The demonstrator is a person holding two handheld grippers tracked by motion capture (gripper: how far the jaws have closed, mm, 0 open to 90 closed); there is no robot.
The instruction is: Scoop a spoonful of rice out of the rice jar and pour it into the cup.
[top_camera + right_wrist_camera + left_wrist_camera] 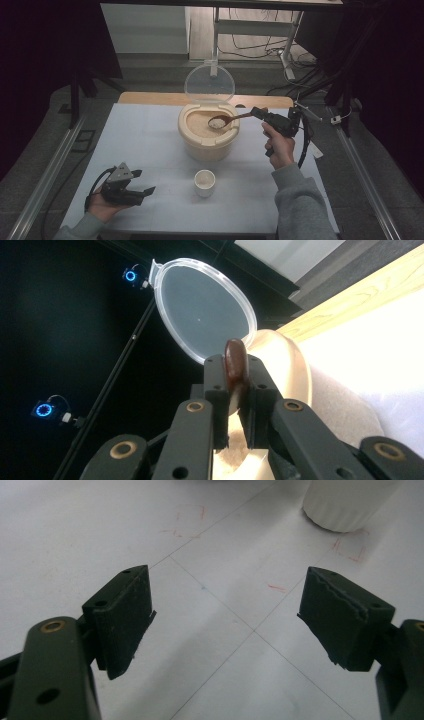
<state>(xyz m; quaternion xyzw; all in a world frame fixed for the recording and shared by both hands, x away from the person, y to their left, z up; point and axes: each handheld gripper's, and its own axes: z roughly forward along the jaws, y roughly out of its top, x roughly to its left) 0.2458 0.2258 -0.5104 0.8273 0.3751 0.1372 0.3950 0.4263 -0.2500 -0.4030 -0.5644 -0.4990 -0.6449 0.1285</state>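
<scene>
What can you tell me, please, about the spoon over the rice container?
The spoon is dark brown and looks wooden. Its handle is clamped between the jaws of the right hand-held gripper, seen end-on in the right gripper view. It lies roughly level, its bowl heaped with rice, just above the rice inside the open beige container, whose clear lid stands upright behind it.

Beige bin (207,142), brown spoon (231,119), white cup (204,182), black fingers (122,620).

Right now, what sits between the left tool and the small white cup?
Nothing: the high view shows bare white table between the open left tool and the small white ribbed cup.
</scene>
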